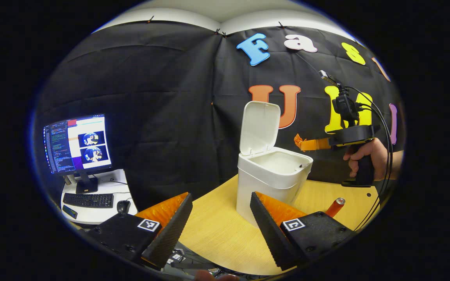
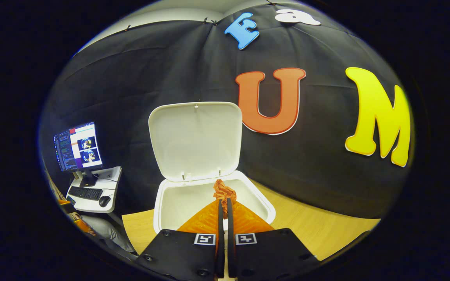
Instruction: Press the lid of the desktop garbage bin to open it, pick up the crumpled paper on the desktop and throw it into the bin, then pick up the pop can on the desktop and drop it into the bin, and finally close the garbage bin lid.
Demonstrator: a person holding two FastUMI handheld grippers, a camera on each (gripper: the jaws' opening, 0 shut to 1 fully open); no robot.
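The white desktop bin stands on the wooden table with its lid swung upright. In the left gripper view my left gripper hangs open before the bin, nothing between its fingers. A red pop can lies on the table to the right of the bin. Farther off, a hand holds my right gripper above the bin's right rim, with crumpled orange paper at its tip. In the right gripper view my right gripper is shut on the crumpled paper, over the open bin below the raised lid.
A side desk with a monitor, keyboard and mouse stands to the left beyond the table. Black cables trail from the right gripper's handle. The black cloth wall rises close behind the bin.
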